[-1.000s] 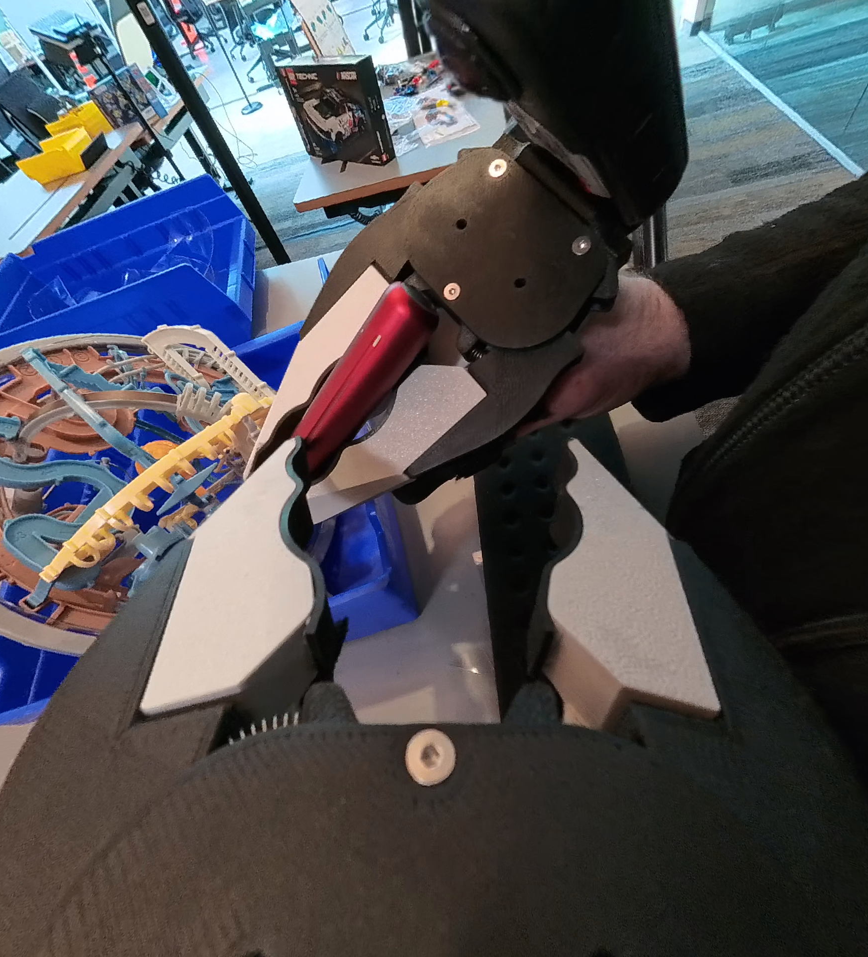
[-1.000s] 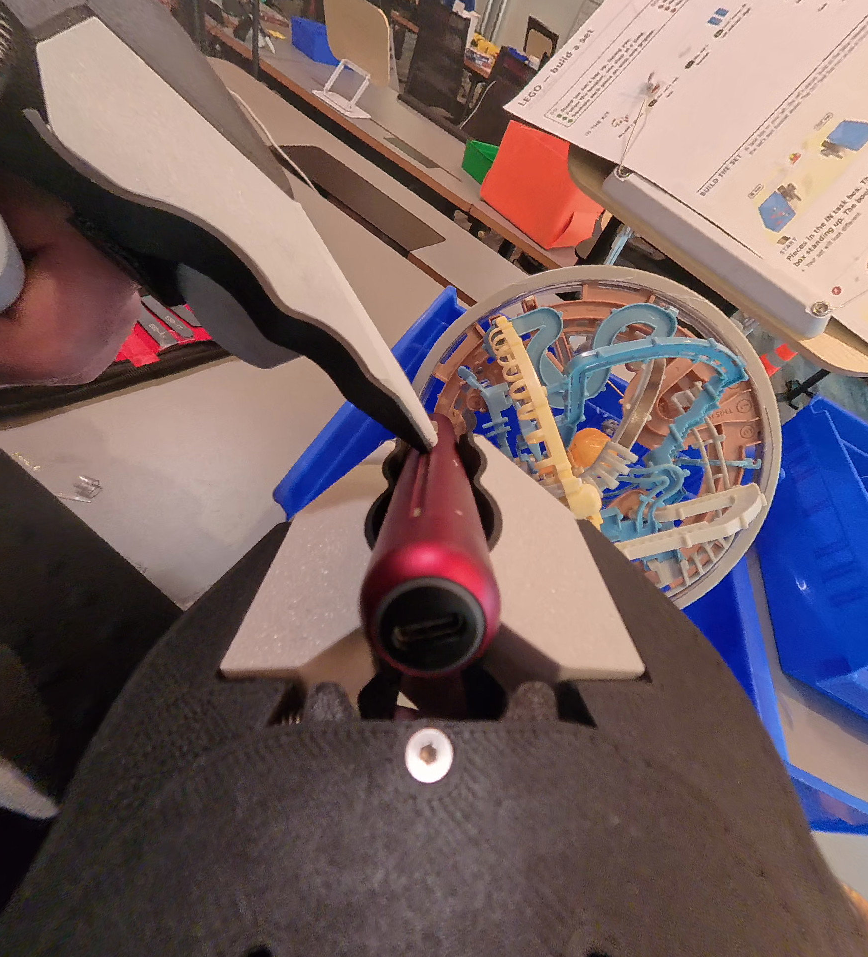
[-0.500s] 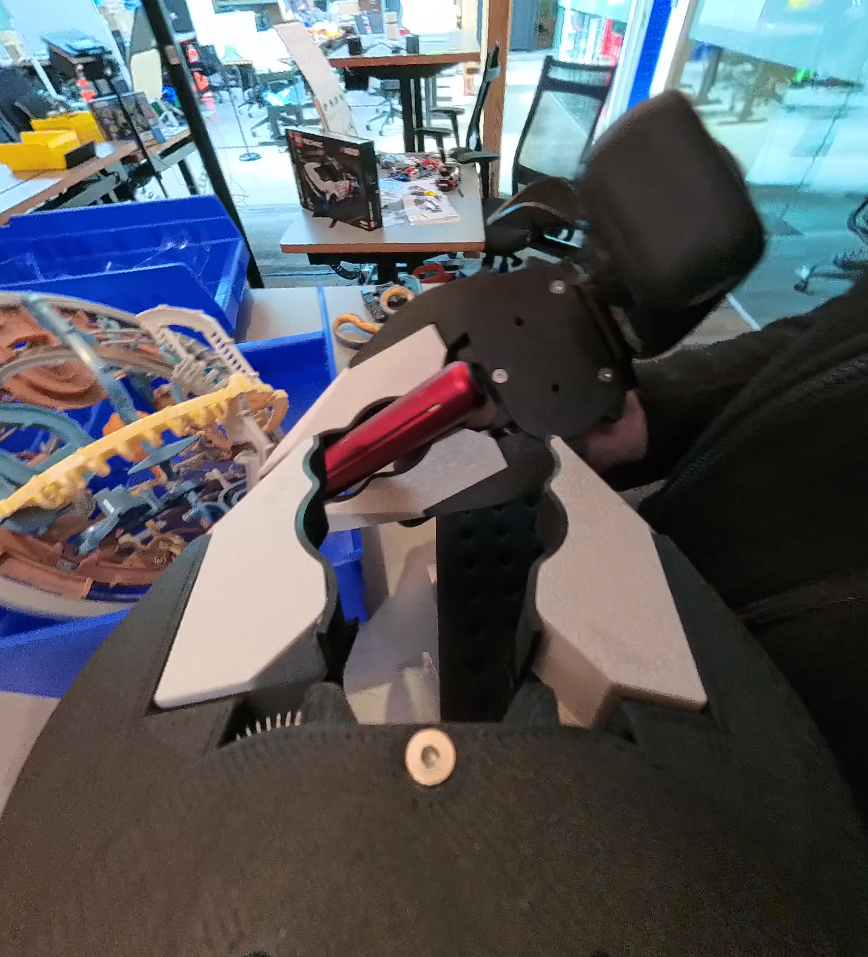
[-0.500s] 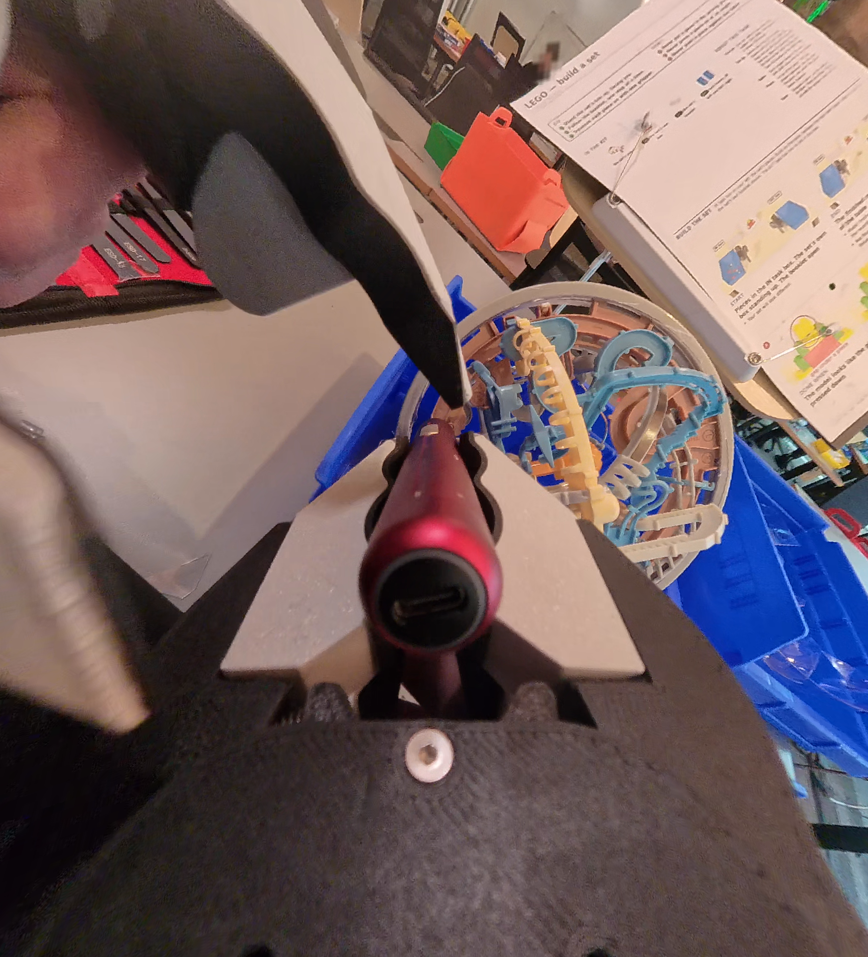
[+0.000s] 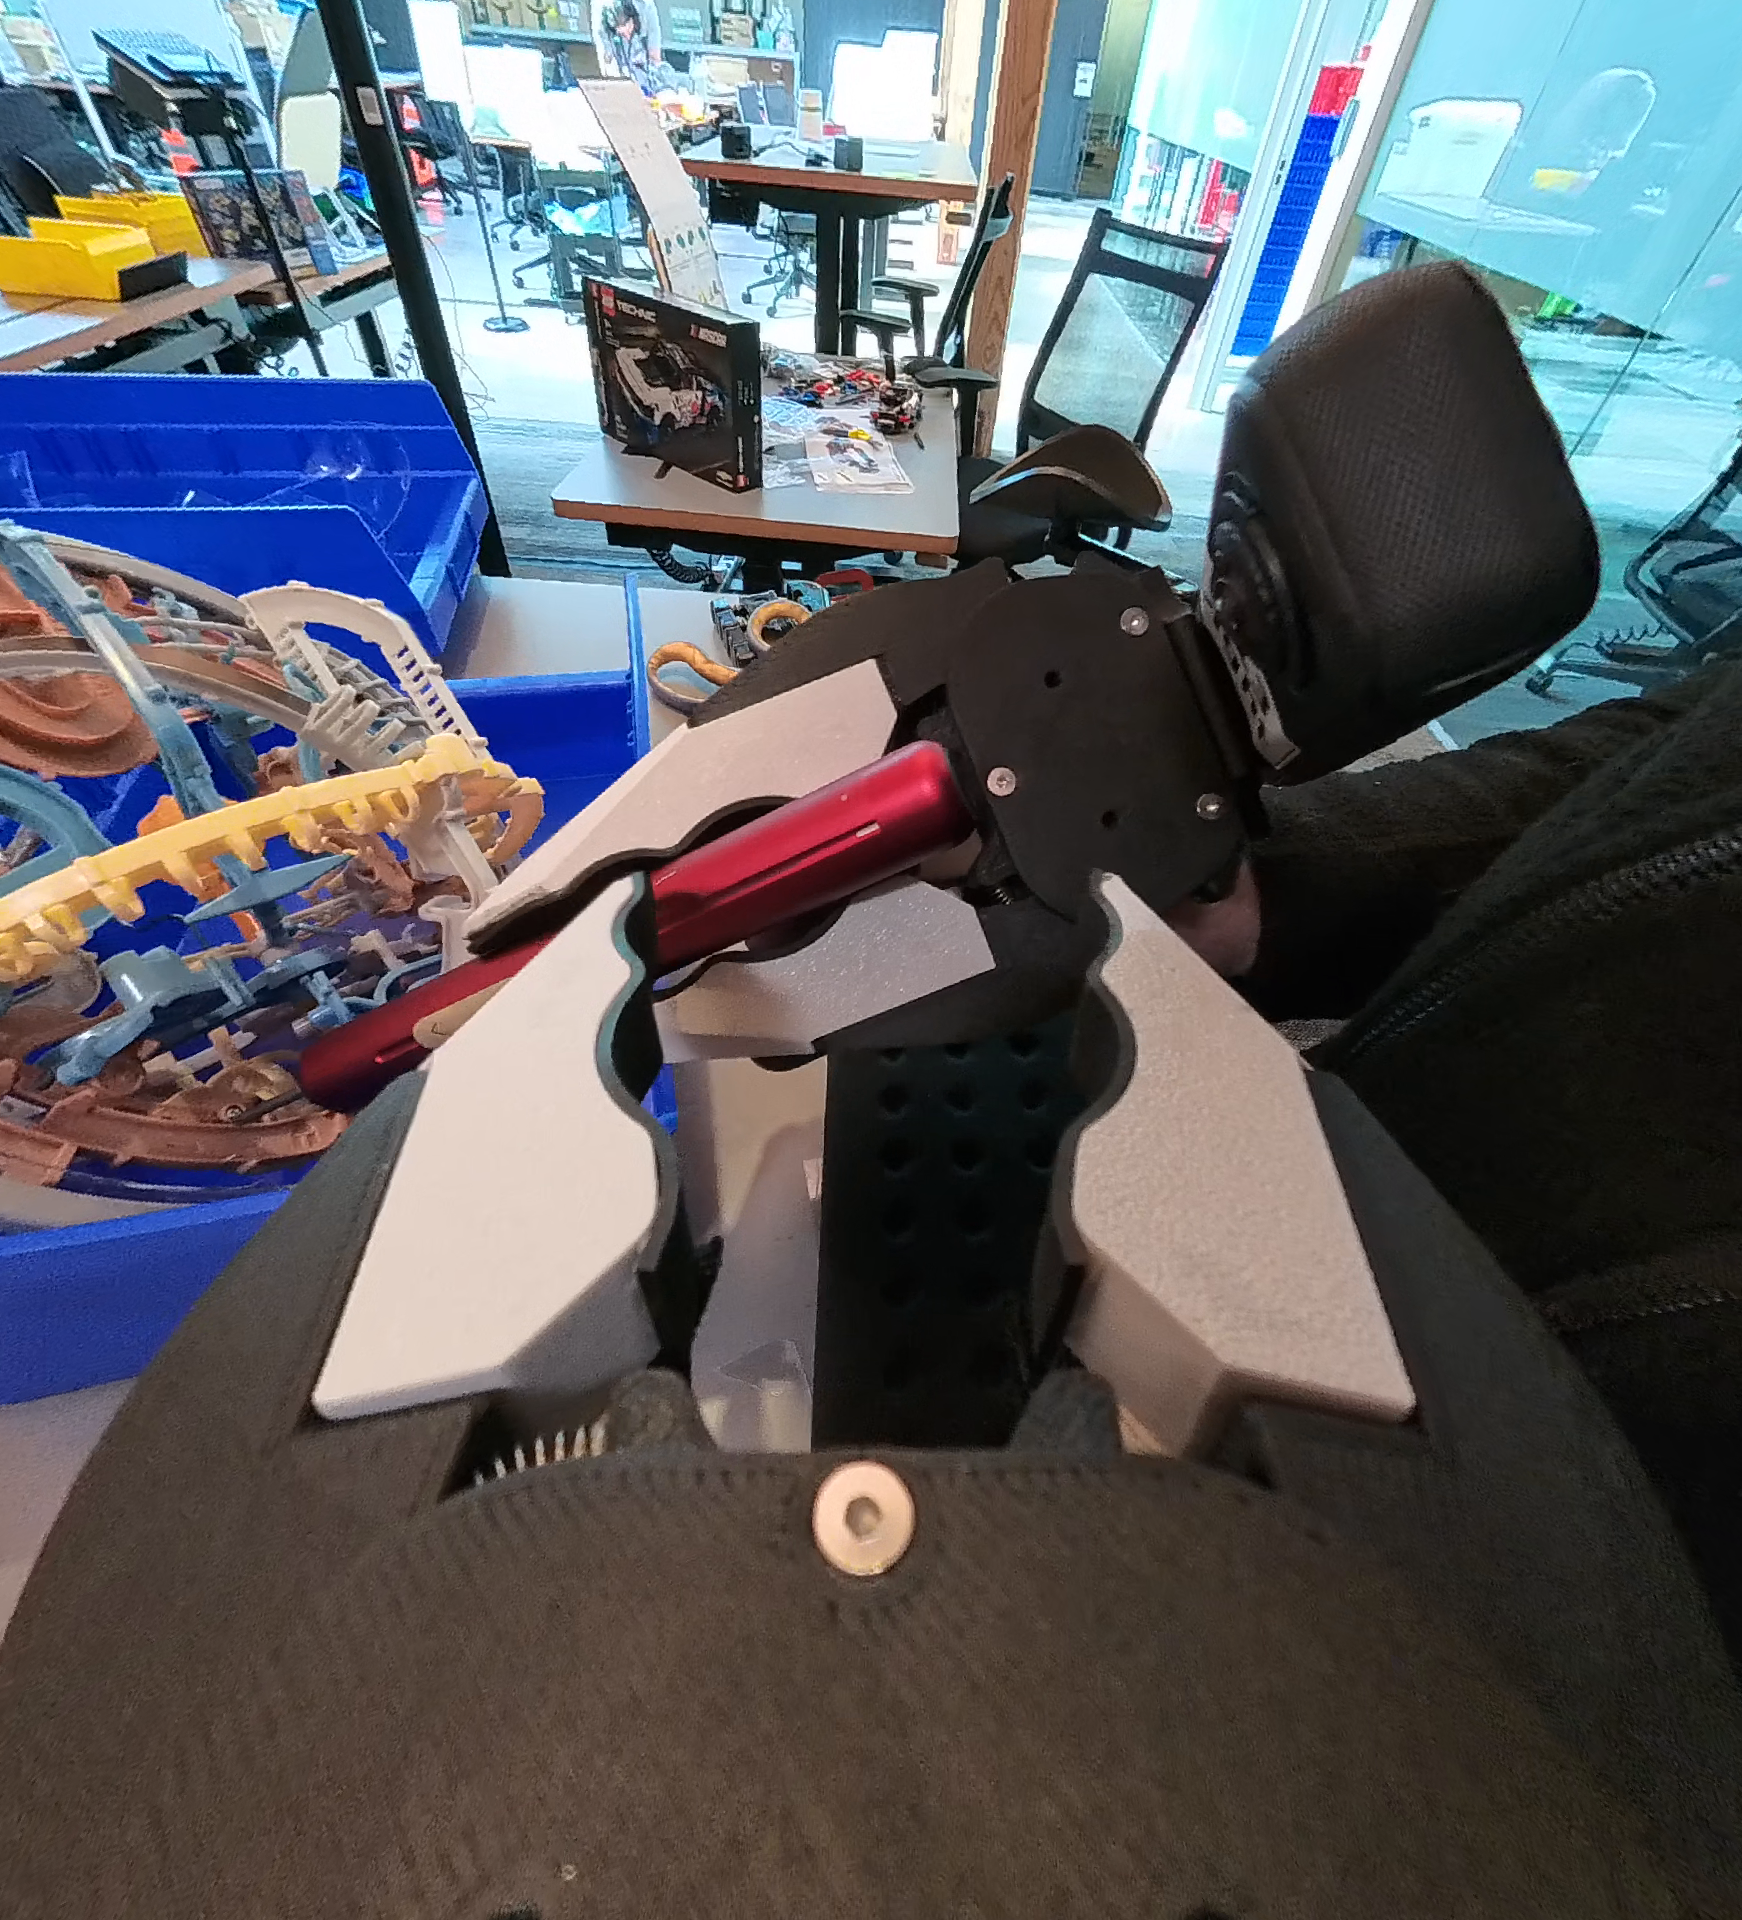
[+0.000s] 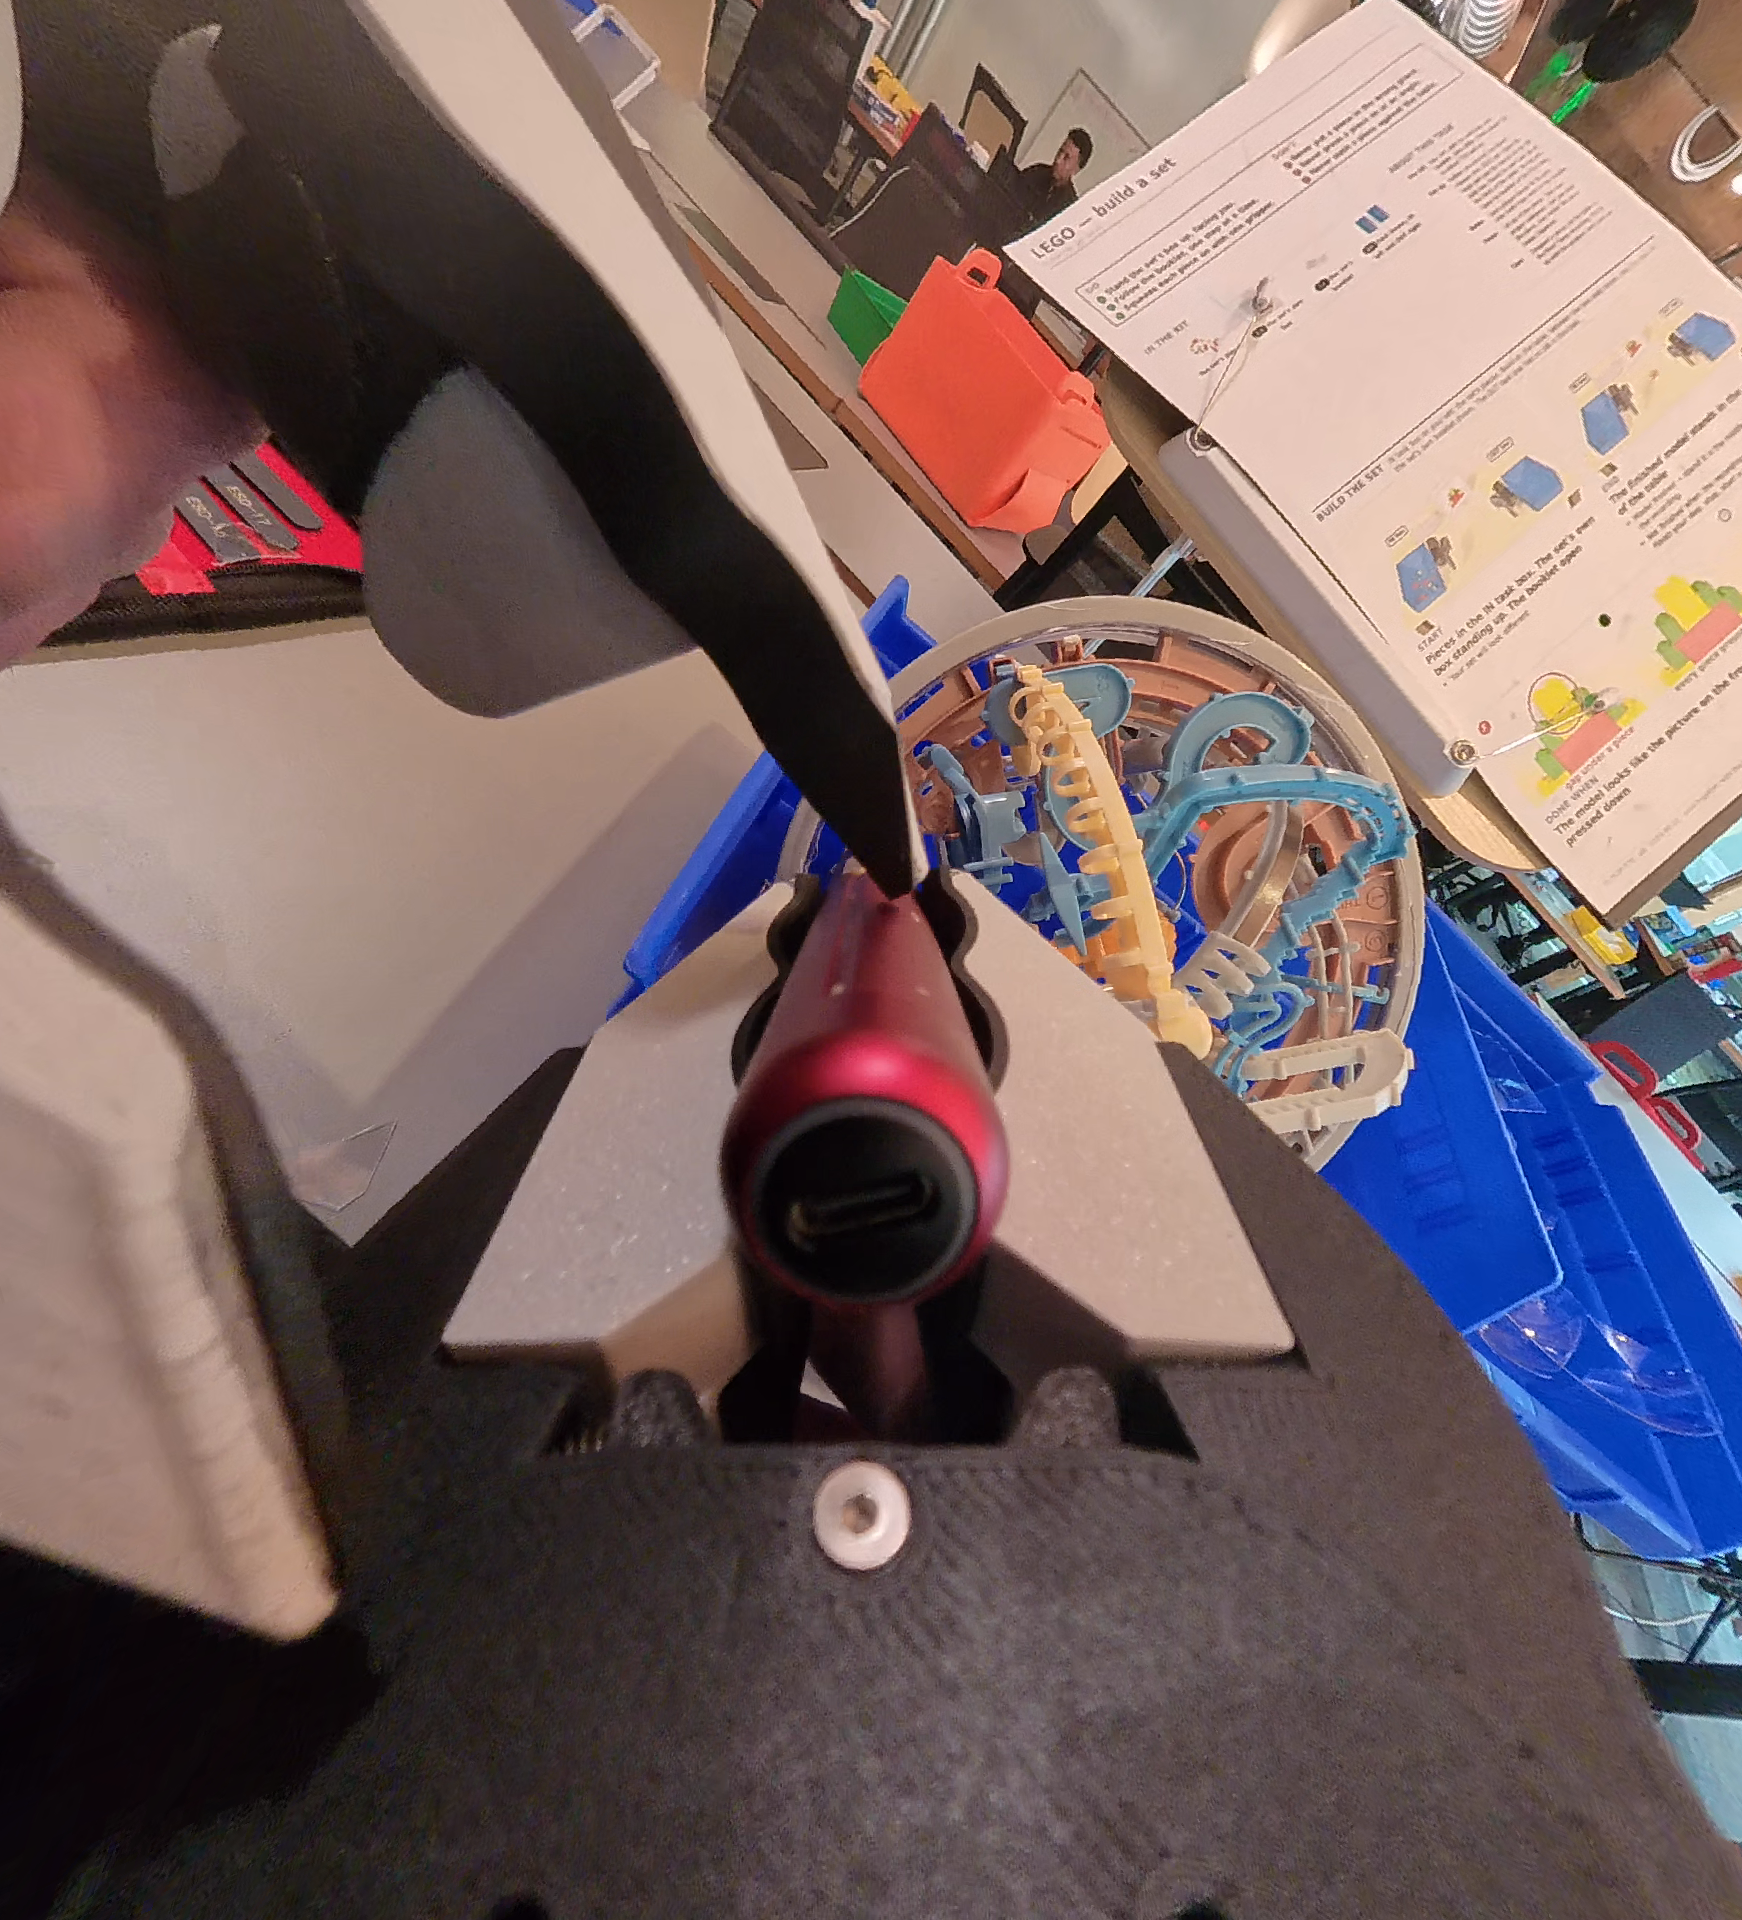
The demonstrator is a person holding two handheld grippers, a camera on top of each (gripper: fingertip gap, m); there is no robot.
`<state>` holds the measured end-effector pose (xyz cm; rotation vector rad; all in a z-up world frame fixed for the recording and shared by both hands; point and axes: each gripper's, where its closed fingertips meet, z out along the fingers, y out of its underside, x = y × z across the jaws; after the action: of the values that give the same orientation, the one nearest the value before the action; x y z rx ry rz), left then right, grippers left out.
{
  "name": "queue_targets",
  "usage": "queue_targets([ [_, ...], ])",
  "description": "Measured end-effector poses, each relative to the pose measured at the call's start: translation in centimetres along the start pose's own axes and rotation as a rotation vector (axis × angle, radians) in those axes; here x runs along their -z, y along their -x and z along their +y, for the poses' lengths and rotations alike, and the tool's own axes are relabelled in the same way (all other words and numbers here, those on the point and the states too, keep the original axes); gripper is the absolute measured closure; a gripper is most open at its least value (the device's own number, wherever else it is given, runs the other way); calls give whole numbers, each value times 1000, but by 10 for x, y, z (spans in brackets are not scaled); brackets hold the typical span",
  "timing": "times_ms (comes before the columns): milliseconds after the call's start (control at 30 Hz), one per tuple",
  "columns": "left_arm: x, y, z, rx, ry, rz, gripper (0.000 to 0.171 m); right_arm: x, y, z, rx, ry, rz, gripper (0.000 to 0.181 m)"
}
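right gripper (image 6: 872,914) clamps a slim red metal pen-style electric screwdriver (image 6: 862,1091), tip at the round clear-shelled maze ball with brown, blue and yellow tracks (image 6: 1158,862) in a blue plastic bin (image 6: 1573,1299). left gripper (image 5: 867,1049) gapes wide, one finger (image 5: 534,1122) touching the barrel. smooth, rigid, probably light and slippery, so grip mid-barrel; pale tabletop (image 6: 327,935), cluttered workshop.

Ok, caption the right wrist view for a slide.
Right claw grips a red pen-shaped tool aimed at a round maze toy in a blue bin.
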<state>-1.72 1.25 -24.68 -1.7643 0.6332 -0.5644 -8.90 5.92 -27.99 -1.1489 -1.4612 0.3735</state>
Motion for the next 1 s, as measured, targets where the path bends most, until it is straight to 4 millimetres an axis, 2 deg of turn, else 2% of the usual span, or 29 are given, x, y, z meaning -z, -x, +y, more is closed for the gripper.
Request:
queue_targets([
  [600, -5, 0, 4, 3, 16, -3, 90, -10, -5, 8, -19, 15, -2, 161],
  [867, 8, 27, 6, 84, 11, -55, 87, -15, -7, 7, -24, 39, -4, 161],
  [1000, 10, 32, 6, 102, 13, -46, 87, -18, -7, 5, -10, 67, -3, 160],
])
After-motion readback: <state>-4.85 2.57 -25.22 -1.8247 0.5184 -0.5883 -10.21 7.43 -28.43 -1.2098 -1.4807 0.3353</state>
